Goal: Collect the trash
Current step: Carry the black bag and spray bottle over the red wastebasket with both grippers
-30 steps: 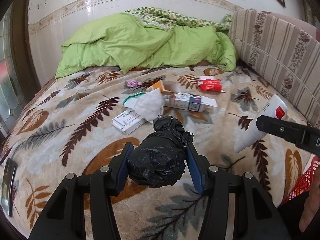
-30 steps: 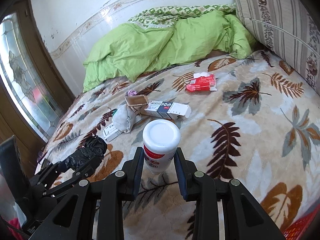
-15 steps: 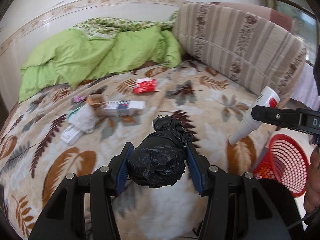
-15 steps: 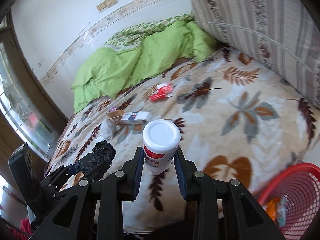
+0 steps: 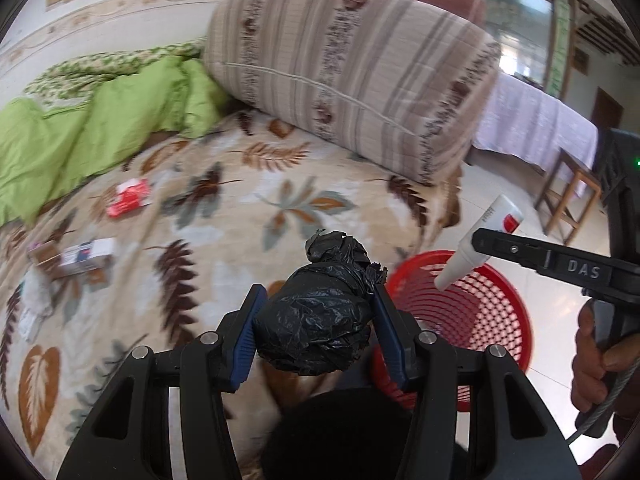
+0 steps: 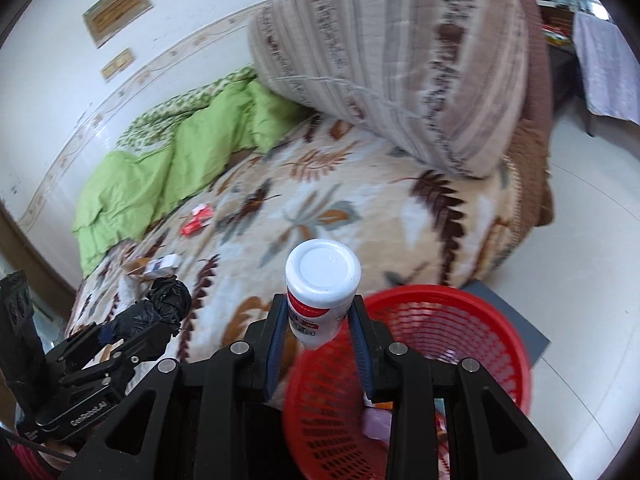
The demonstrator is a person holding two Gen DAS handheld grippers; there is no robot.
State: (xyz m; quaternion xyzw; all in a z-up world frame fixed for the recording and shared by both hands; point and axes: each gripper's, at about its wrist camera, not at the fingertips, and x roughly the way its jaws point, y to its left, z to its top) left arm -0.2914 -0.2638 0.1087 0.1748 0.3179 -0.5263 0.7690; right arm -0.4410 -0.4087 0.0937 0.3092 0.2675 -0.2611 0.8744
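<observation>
My left gripper (image 5: 316, 300) is shut on a crumpled black plastic bag (image 5: 316, 328), held over the bed's edge just left of a red mesh basket (image 5: 492, 320) on the floor. My right gripper (image 6: 318, 312) is shut on a white bottle with a red label (image 6: 322, 280), which hangs over the basket's rim (image 6: 440, 292). In the left wrist view the bottle (image 5: 484, 236) slants down toward the basket. A red packet (image 5: 130, 198), a white and blue box (image 5: 86, 254) and a crumpled tissue (image 5: 34, 304) lie on the leaf-patterned blanket (image 5: 248, 216).
A large striped cushion (image 5: 352, 80) leans along the bed's far side, with a green duvet (image 5: 80, 132) bunched at the head. Some trash lies in the basket bottom (image 6: 376, 424). A wooden stool (image 5: 568, 196) stands on the pale tiled floor. A hand (image 5: 596, 352) holds the right gripper's handle.
Both grippers swung right, from over the middle of the bed to the red basket at its edge, rolling as they went. The bag and the bottle stayed gripped.
</observation>
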